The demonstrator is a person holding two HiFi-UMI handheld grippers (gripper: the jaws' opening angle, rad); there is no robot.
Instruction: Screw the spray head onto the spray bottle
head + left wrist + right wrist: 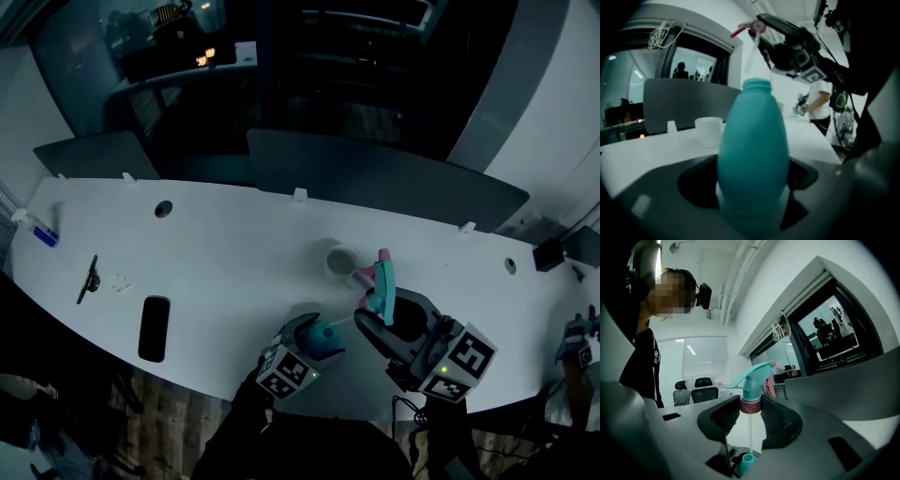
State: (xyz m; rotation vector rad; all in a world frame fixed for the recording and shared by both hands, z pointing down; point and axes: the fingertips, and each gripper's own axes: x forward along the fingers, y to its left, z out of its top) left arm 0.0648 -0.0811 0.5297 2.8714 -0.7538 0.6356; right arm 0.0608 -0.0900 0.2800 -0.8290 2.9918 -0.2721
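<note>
1. The left gripper (322, 341) was closed on the teal spray bottle (752, 154), holding it upright by its body just above the near edge of the white bench (234, 253).
2. The right gripper (386, 319) clamped the teal spray head (752, 380) at its pink collar.
3. The head's clear dip tube (750, 432) hung down over the bottle's open neck; the head was not screwed on.
4. A white cup (341, 260) stood on the bench just beyond the spray head.
</note>
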